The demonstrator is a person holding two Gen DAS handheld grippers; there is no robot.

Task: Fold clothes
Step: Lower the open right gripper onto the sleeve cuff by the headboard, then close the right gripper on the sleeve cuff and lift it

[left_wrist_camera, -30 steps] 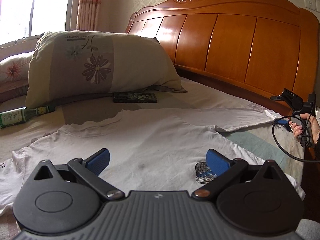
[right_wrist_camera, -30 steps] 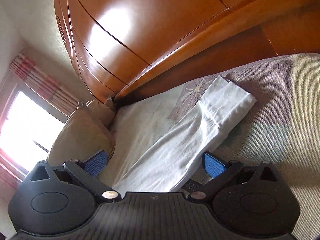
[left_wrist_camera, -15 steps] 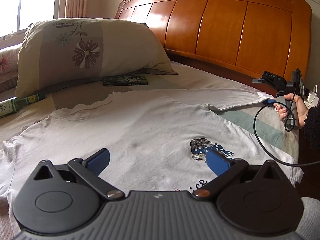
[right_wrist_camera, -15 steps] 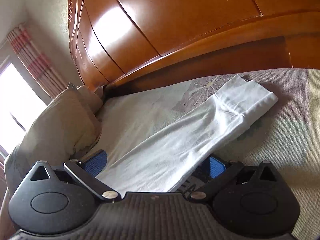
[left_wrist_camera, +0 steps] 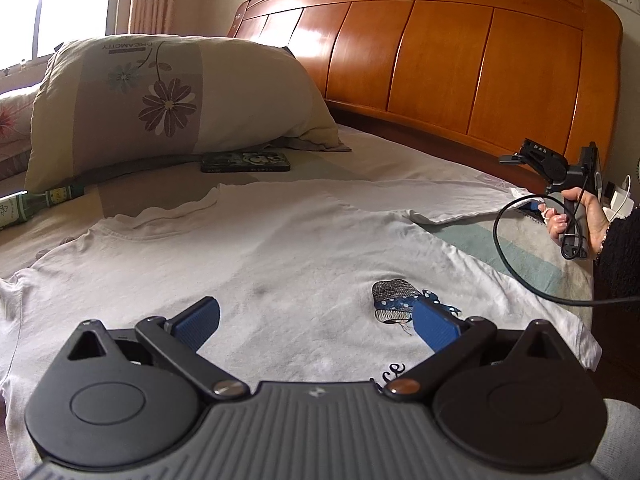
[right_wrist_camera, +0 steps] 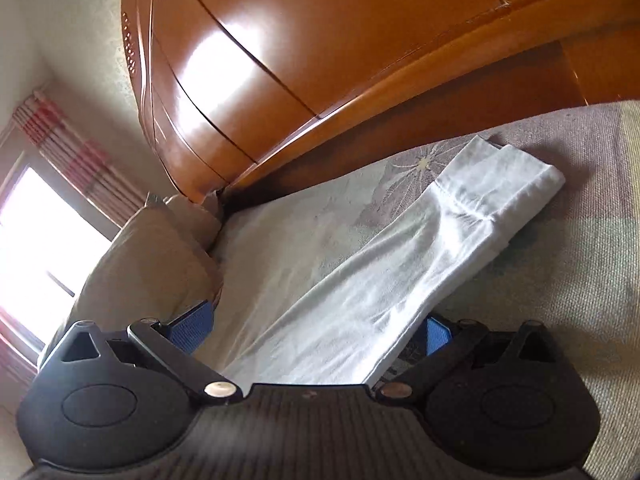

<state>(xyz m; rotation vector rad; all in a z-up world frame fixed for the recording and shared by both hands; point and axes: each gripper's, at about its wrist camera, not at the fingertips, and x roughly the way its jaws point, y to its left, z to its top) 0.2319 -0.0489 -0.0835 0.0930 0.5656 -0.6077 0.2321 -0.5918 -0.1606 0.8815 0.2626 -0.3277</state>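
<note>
White cotton long-sleeved T-shirt (left_wrist_camera: 280, 256) lies flat on the bed (left_wrist_camera: 516, 248), neckline at 11 o'clock. Its white sleeve (right_wrist_camera: 392, 280) runs long-axis from the right hand-held gripper (right_wrist_camera: 312, 330) out to 1 o'clock, cuff near the wooden headboard (right_wrist_camera: 320, 60). Right hand-held gripper is nearer, released, blue pads straddling the sleeve. Left hand-held gripper (left_wrist_camera: 318, 318) hovers released over the chest, holding nothing.

"DREAMCITY" upside down on the pillow (left_wrist_camera: 172, 96); "DAS" on the right claw (left_wrist_camera: 538, 156)
</note>
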